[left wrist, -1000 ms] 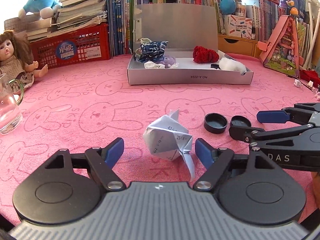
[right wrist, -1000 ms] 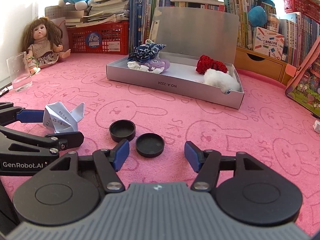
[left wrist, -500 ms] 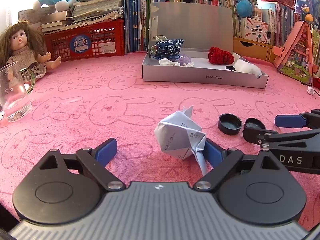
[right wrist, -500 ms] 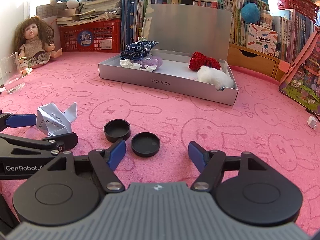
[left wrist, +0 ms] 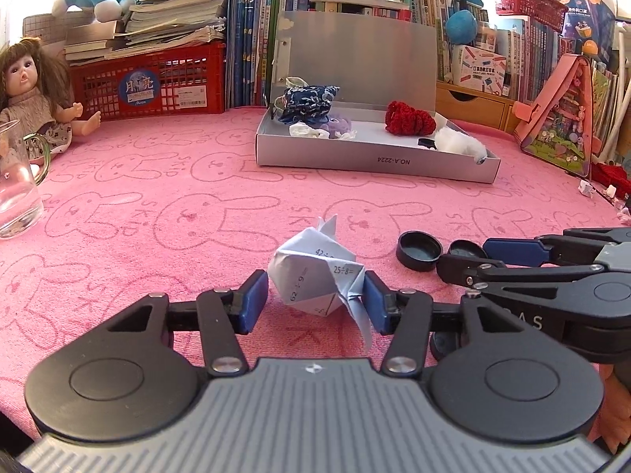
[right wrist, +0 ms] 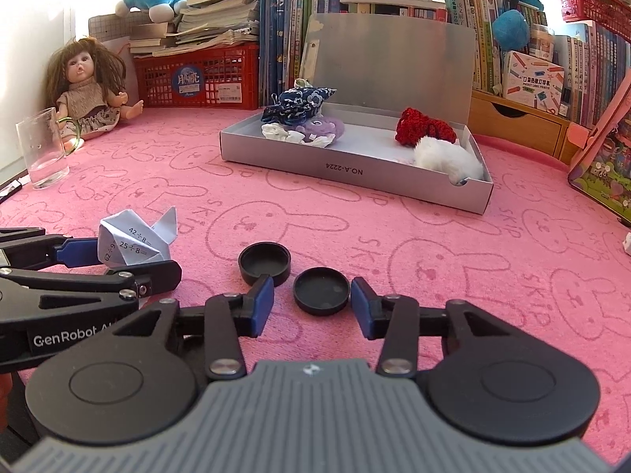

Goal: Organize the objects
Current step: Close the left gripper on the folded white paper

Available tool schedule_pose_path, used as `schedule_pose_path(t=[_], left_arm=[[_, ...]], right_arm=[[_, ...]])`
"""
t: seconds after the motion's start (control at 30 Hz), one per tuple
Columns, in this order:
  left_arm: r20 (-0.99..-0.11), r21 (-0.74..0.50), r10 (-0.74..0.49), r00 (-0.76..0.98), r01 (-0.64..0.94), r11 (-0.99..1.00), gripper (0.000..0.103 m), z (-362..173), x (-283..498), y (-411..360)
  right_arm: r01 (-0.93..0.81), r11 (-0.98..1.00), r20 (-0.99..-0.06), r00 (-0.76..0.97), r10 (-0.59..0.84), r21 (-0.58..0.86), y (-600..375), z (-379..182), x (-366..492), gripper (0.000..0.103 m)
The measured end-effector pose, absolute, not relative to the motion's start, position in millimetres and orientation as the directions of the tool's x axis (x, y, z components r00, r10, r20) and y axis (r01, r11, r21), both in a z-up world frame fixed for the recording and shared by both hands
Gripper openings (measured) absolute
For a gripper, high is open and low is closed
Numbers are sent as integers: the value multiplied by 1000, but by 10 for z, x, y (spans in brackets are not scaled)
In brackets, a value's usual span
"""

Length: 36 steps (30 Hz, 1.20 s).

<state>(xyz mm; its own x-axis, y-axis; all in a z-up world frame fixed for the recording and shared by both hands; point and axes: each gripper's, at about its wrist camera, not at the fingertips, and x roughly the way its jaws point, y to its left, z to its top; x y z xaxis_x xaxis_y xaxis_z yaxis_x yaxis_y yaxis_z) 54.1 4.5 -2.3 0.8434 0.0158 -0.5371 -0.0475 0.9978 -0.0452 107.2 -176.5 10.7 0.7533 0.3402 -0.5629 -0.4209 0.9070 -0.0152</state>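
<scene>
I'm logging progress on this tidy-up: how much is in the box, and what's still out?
Done: the silver box already holds a blue patterned pouch, a red knitted piece and a white fluffy item. In hand: the left gripper brackets the folded paper, and the right gripper brackets the nearer black cap; neither is lifted. Left: both, plus the second black cap.

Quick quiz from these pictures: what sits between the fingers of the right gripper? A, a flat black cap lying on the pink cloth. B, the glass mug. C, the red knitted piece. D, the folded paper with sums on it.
A: in the right wrist view the right gripper brackets a flat black cap on the pink cloth, jaws apart and not yet closed on it.
</scene>
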Motion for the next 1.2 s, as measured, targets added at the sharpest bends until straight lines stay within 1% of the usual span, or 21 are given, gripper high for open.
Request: schedule_pose_path(t=[0.07,0.17,0.23,0.37,0.47,0.53,0.57,0.63,0.7,0.8,0.9,0.97,1.03,1.07,1.1,1.2], left_arm=[[-525,-41,19,851,-47,998,58,-6,522,43],[-501,1,46,864,-52,999,59,19,504,21],[-492,27,73,867,-69,997,62,17,493,17],[-501,30,90,861,-87,996,65,-2,483,25],[-510,28,97,855,-97,995,66,-18,499,22],[-506,38,110,856,-105,994,69,-18,507,19],[-499,44,118,859,-111,993,70,-14,501,16],[-468,69,143,872,-125,990,77,2,472,0],[-439,95,159,884,-130,987,80,25,439,-19],[-411,131,166,896,-122,984,80,37,410,-64],[-386,153,154,910,-101,983,78,43,382,-116],[-360,162,135,923,-80,983,74,59,341,-146],[-341,186,117,933,-55,981,62,69,309,-193],[-339,196,110,935,-44,980,61,67,302,-211],[-344,200,98,934,-29,979,57,58,293,-232],[-350,208,110,930,-38,977,57,30,296,-222]], right_arm=[[-418,908,-558,756,343,-8,-1772,116,1070,46],[-417,909,-553,757,348,0,-1773,119,1068,46],[-414,910,-555,757,345,1,-1772,104,1071,45],[-413,911,-548,765,338,-16,-1751,88,1050,43],[-424,904,-538,775,332,-54,-1699,77,1007,42],[-430,899,-529,782,329,-77,-1669,72,978,42],[-433,897,-524,785,330,-85,-1661,72,963,42],[-432,898,-518,788,332,-82,-1669,76,957,41],[-427,902,-515,789,336,-67,-1694,82,965,41],[-421,906,-509,791,340,-48,-1723,86,970,41],[-413,910,-500,797,339,-42,-1740,88,963,39],[-410,911,-498,798,340,-35,-1751,90,965,39],[-410,911,-497,798,340,-36,-1750,89,965,39],[-411,911,-497,799,340,-37,-1752,90,965,39],[-410,911,-496,800,338,-39,-1753,90,965,39],[-408,912,-496,800,337,-38,-1754,90,966,39]])
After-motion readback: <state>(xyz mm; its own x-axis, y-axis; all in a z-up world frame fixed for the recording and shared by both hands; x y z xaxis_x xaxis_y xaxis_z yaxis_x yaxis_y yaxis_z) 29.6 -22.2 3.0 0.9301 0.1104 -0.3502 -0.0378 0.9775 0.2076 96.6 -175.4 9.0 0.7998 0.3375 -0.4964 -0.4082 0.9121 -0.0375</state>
